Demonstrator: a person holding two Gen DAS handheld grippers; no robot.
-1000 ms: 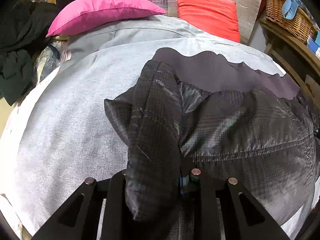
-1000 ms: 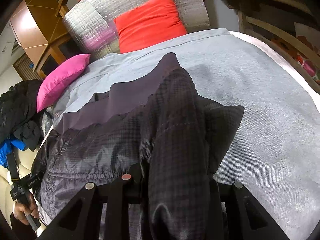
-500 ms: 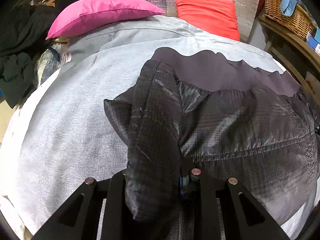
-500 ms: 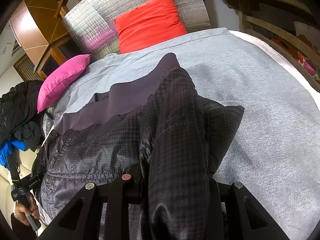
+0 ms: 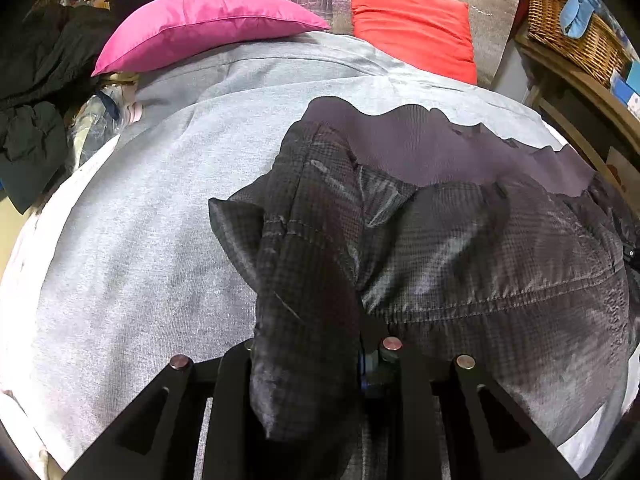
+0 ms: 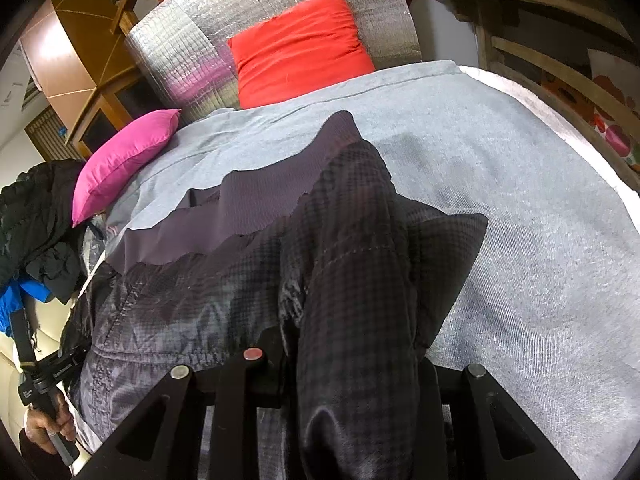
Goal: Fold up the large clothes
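Fingers of left gripper (image 5: pixel 308 376) clamped on a bunched jacket (image 5: pixel 480 248) fold, right gripper (image 6: pixel 352 384) pinching another fold, jacket spread on grey bedsheet (image 5: pixel 140 240), ribbed hem toward 12 o'clock, red pillow (image 6: pixel 300 48) beyond.

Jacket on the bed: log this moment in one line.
jacket: flat on bed | left gripper: gripping jacket | right gripper: gripping jacket

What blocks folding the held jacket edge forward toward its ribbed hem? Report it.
Nothing visible. Both the left gripper and right gripper already clamp the jacket; only the jacket's own fabric lies before its ribbed hem.
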